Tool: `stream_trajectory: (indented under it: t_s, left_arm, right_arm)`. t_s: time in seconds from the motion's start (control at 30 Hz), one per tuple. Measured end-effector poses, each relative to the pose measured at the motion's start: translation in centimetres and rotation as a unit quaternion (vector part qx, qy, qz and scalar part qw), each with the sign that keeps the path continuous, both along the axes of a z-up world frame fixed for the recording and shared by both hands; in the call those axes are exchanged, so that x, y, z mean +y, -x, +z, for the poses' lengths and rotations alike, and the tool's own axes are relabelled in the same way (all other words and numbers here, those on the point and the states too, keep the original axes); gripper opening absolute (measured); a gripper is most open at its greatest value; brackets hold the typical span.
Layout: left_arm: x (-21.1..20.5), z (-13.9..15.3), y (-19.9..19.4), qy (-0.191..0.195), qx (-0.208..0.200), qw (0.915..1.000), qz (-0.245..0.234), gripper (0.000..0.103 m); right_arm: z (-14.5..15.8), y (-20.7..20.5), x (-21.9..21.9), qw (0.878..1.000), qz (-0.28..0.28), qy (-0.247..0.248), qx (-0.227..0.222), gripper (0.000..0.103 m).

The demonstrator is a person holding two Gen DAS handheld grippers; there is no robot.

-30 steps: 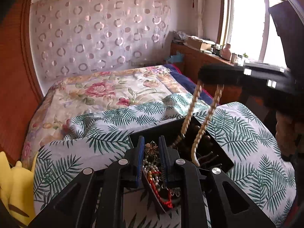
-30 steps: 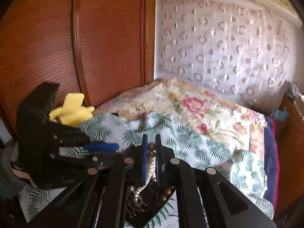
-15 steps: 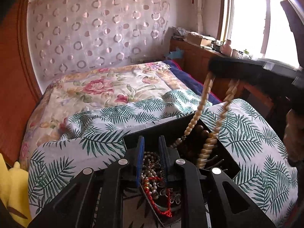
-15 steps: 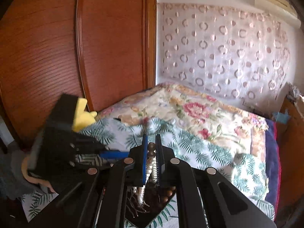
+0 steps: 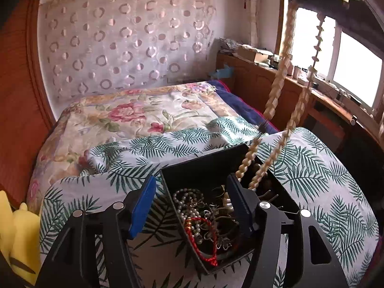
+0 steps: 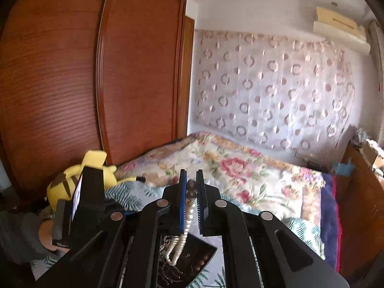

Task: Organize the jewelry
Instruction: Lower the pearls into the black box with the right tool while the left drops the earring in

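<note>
A black jewelry box (image 5: 204,168) sits on the palm-leaf cloth on the bed, holding a tangle of pearl strands, a red bead bracelet (image 5: 199,240) and metal pieces. My left gripper (image 5: 192,196) is open and empty, low over the box's near left corner. My right gripper (image 6: 191,189) is shut on a long cream bead necklace (image 5: 276,96), which hangs in two strands from high up down into the box. The necklace (image 6: 184,225) and the box (image 6: 192,256) also show below the right gripper in the right wrist view.
A yellow plush toy (image 6: 72,180) lies at the bed's left edge by the wooden wardrobe (image 6: 72,72). A floral quilt (image 5: 144,115) covers the far bed. A wooden desk (image 5: 300,91) with clutter stands under the window on the right.
My left gripper has opened from shut and drawn back from the box. My right gripper has lifted the cream necklace much higher, out of the left view's top.
</note>
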State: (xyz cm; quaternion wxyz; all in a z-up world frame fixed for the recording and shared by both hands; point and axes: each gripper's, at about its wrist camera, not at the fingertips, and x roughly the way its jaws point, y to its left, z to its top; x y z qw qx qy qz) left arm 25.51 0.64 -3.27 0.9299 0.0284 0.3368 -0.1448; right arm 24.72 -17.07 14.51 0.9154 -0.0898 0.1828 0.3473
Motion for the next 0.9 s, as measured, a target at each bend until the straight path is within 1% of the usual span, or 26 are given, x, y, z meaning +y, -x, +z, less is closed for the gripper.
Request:
stream_trajectory:
  t_s: [0.17, 0.23, 0.4, 0.47, 0.57, 0.63, 0.73, 0.77, 0.8, 0.83, 0.87, 0.9]
  left_arm:
    - [0.6, 0.6, 0.6, 0.001, -0.009, 0.9999, 0.007, 0.063]
    - [0.9, 0.9, 0.9, 0.002, -0.014, 0.9998, 0.01, 0.069]
    - [1.6, 1.4, 1.9, 0.005, -0.026, 0.9995, 0.016, 0.077]
    - [2.0, 1.5, 2.2, 0.005, -0.026, 0.9994, 0.02, 0.078]
    - [2.5, 1.6, 2.8, 0.006, -0.028, 0.9992, 0.027, 0.085]
    - [2.8, 1.7, 3.1, 0.006, -0.03, 0.999, 0.034, 0.09]
    - [3.3, 1.8, 3.5, 0.006, -0.031, 0.9985, 0.044, 0.095]
    - [3.4, 1.8, 3.6, 0.007, -0.031, 0.9985, 0.045, 0.095]
    - [3.5, 1.8, 3.8, 0.007, -0.03, 0.9984, 0.047, 0.095]
    - [3.5, 1.8, 4.0, 0.007, -0.028, 0.9984, 0.049, 0.095]
    - [3.6, 1.8, 4.2, 0.007, -0.028, 0.9983, 0.051, 0.095]
    - [3.6, 1.8, 4.5, 0.006, -0.028, 0.9982, 0.053, 0.095]
  right_arm:
    - [1.7, 0.2, 0.4, 1.0, 0.001, 0.005, -0.021, 0.009]
    - [1.7, 0.0, 1.0, 1.0, 0.002, 0.012, -0.023, 0.009]
    - [1.0, -0.7, 1.9, 1.0, 0.0, 0.024, -0.018, 0.009]
    - [0.8, -1.1, 2.1, 1.0, -0.001, 0.025, -0.013, 0.009]
    - [-0.3, -1.7, 2.4, 1.0, 0.003, 0.024, 0.007, 0.009]
    - [-1.5, -2.0, 2.9, 0.999, 0.004, 0.034, 0.018, 0.009]
    - [-4.4, -2.6, 3.8, 0.997, 0.007, 0.052, 0.057, 0.009]
    - [-5.1, -2.5, 4.1, 0.996, 0.006, 0.058, 0.063, 0.012]
    - [-5.8, -2.4, 4.3, 0.996, 0.001, 0.065, 0.067, 0.031]
    - [-6.3, -2.4, 4.3, 0.995, -0.004, 0.067, 0.073, 0.054]
    - [-6.9, -2.2, 4.2, 0.995, -0.006, 0.065, 0.081, 0.059]
    - [-7.3, -1.9, 3.9, 0.994, -0.007, 0.058, 0.087, 0.059]
